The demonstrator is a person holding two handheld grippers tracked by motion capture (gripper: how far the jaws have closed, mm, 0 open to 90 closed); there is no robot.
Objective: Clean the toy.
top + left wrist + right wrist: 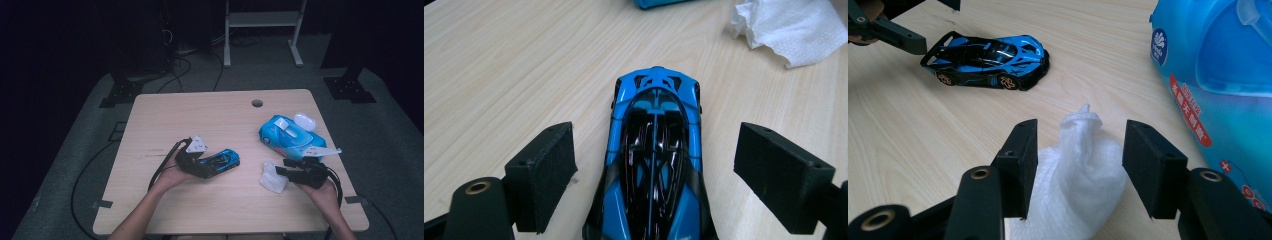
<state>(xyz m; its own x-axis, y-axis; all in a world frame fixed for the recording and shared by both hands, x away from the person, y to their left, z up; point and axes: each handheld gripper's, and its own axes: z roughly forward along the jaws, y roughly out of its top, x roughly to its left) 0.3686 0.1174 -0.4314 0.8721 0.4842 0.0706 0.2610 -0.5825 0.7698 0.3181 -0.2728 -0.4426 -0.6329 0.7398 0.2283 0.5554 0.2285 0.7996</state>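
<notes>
High view: a pale wooden bench seen from above, with two forearms coming in from its near edge. The left tool lies left of centre, its jaws spread on either side of a blue and black toy car, which sits on its wheels on the bench about midway between the left and right edges. The right tool is near the right edge, pointing at a crumpled white wipe lying just in front of it. Behind the wipe, toward the far right corner, lies a blue wipe pack, with a small white case touching its far side.

Left gripper view: the car stands lengthwise between the two black pads of the left tool. The jaws are wide apart, with bare bench showing on both sides of the car, so nothing is pinched. The wipe lies at the upper right.

Right gripper view: the right tool has its jaws spread, with the wipe bunched up between them; its peak rises in the gap. Whether the pads touch it I cannot tell, but they do not squeeze it. The car sits farther off at the upper left, side on, with the left tool just behind its tail. The pack fills the right side.
</notes>
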